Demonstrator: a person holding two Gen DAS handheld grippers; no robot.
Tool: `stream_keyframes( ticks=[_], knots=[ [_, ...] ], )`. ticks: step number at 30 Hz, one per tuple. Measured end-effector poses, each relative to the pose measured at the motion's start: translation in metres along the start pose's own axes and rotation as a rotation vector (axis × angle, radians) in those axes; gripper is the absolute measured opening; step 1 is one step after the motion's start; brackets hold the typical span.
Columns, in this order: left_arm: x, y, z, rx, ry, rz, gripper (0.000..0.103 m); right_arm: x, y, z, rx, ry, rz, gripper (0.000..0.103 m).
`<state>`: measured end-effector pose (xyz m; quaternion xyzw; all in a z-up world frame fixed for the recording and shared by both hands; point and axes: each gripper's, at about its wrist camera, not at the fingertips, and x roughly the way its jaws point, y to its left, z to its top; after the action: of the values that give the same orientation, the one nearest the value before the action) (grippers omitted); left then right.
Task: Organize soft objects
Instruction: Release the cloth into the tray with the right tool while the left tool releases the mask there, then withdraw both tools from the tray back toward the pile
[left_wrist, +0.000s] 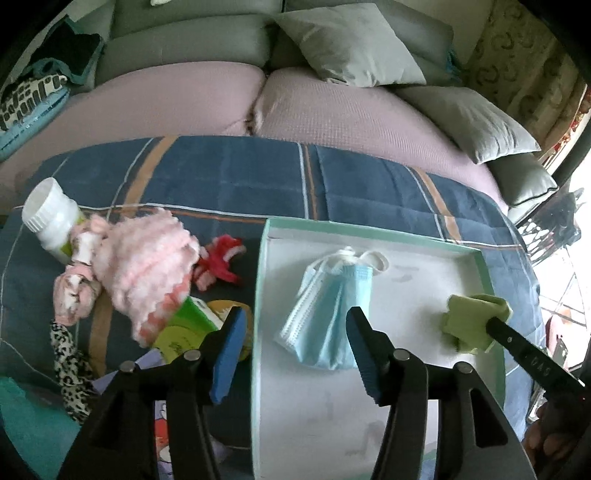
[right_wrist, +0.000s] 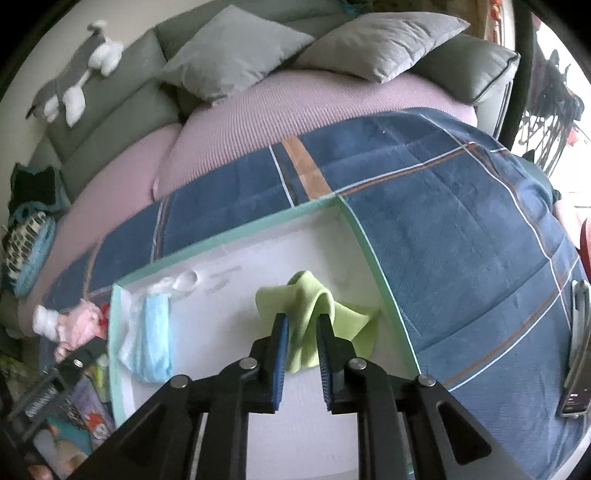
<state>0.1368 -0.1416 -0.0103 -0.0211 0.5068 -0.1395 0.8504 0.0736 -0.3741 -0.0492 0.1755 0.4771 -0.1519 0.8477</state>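
Observation:
A shallow white tray with a mint-green rim (left_wrist: 369, 230) (right_wrist: 229, 236) lies on a blue plaid blanket (left_wrist: 221, 177). In it rests a crumpled blue face mask (left_wrist: 325, 314) (right_wrist: 155, 339), and to its right a light green cloth (left_wrist: 469, 321) (right_wrist: 295, 295). My left gripper (left_wrist: 295, 328) hovers open over the mask, with nothing between its pads. My right gripper (right_wrist: 303, 328) stands slightly apart around a raised fold of the green cloth, which rests on the tray floor. One of the right gripper's fingers (left_wrist: 517, 343) shows in the left wrist view.
Left of the tray lie a pink knitted doll (left_wrist: 147, 266), a white bottle (left_wrist: 51, 218), a red woolly item (left_wrist: 221, 262), a leopard-print strip (left_wrist: 70, 369) and a green packet (left_wrist: 188, 325). Grey cushions (left_wrist: 351, 48) line the sofa back. A dark flat device (right_wrist: 576, 350) lies far right.

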Motion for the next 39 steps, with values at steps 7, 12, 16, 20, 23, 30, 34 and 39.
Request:
stream_keyframes(
  ticks=[7,12,16,20,23,30,34,39],
  knots=[
    [0.009,0.011,-0.002,-0.018,-0.021,0.086,0.088,0.01,0.007,-0.003,-0.034,0.021,-0.056,0.047],
    [0.009,0.021,0.0,-0.035,-0.05,0.116,0.1,0.012,0.009,-0.003,-0.041,0.014,-0.064,0.069],
    [0.009,0.024,0.0,-0.042,-0.06,0.13,0.1,0.01,0.009,-0.002,-0.042,0.001,-0.072,0.088],
    [0.006,0.026,0.001,-0.047,-0.07,0.127,0.1,0.006,0.01,0.0,-0.048,-0.02,-0.078,0.103],
    [0.001,0.027,0.002,-0.042,-0.086,0.122,0.101,-0.004,0.01,0.004,-0.035,-0.068,-0.071,0.103],
    [-0.018,0.034,0.007,-0.036,-0.139,0.155,0.103,-0.017,0.013,0.008,-0.028,-0.113,-0.067,0.103],
    [-0.039,0.041,0.011,-0.048,-0.185,0.144,0.103,-0.029,0.015,0.01,-0.023,-0.144,-0.059,0.103],
    [-0.071,0.055,0.015,-0.052,-0.271,0.174,0.103,-0.045,0.022,0.012,-0.034,-0.187,-0.029,0.103]
  ],
)
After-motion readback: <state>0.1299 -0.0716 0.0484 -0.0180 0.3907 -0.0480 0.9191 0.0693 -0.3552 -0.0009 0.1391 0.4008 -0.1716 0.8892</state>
